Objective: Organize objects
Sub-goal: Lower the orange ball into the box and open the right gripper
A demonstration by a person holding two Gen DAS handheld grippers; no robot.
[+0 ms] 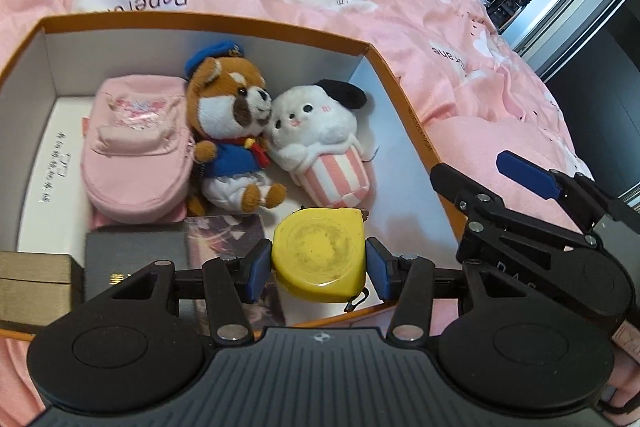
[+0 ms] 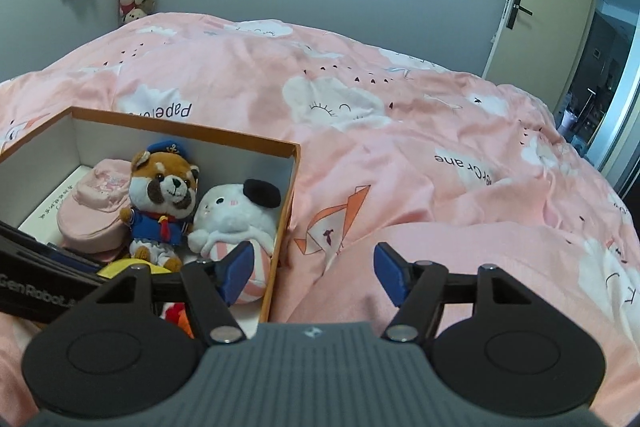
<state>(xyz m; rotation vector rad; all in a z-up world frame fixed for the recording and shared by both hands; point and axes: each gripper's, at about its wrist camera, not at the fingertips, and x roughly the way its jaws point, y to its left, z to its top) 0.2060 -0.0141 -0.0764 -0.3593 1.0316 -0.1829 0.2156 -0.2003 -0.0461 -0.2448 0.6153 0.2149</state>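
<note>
Squarely between the blue pads of the left claw (image 1: 318,267) sits the yellow tape measure (image 1: 320,253), its round face up and a pad against each side, so this claw is closed on it at a fairly wide spread. It hangs over the near right corner of the orange box (image 1: 208,17), just inside the near wall, and the free floor of the box lies straight below and a little to the right of it. Beyond the tape measure, toward the far wall, lie the popcorn plush (image 1: 320,139), the sailor bear (image 1: 232,131) and the pink pouch (image 1: 136,151); to its left are a dark card box (image 1: 134,259) and a gold box (image 1: 34,283). My judgement is that the drop needs only a short descent, keeping off the right wall. The right claw (image 2: 308,273) stands wide and empty, straddling that right wall, one pad inside near the popcorn plush, the other over the pink bed cover (image 2: 440,131).
</note>
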